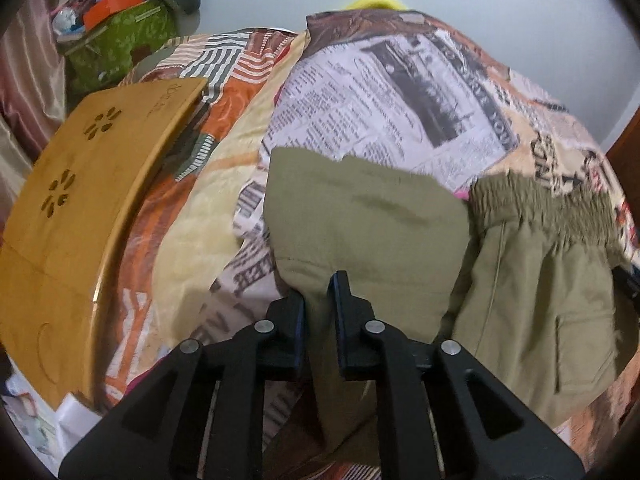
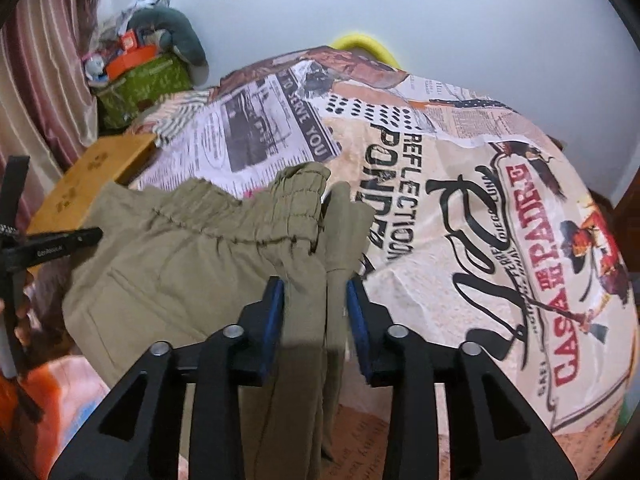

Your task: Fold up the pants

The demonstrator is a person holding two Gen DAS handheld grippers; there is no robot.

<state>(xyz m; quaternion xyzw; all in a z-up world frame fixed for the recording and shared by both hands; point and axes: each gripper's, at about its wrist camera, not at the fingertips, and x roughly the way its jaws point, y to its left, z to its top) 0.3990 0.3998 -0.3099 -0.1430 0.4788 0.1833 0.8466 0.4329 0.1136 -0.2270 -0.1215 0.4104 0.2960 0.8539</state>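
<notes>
Olive-green pants [image 1: 360, 220] lie on a bed, folded over, with the elastic waistband [image 1: 540, 208] to the right. My left gripper [image 1: 320, 296] sits at the near edge of the folded leg. Its jaws are nearly together and the cloth fills the narrow gap. In the right wrist view the pants [image 2: 180, 260] spread to the left. My right gripper [image 2: 316, 300] stands by the waistband [image 2: 296, 200] with its blue pads [image 2: 276, 312] apart. Two loose folds of cloth hang between them, not squeezed. The left gripper's black body [image 2: 52, 244] shows at the left edge.
The bedspread [image 2: 480, 220] has a newspaper and poster print. A wooden lap table [image 1: 80, 200] lies on the bed's left side. Beyond it a green box [image 1: 120, 40] holds clutter beside a striped curtain [image 2: 48, 60]. A yellow object [image 1: 372, 0] sits against the far wall.
</notes>
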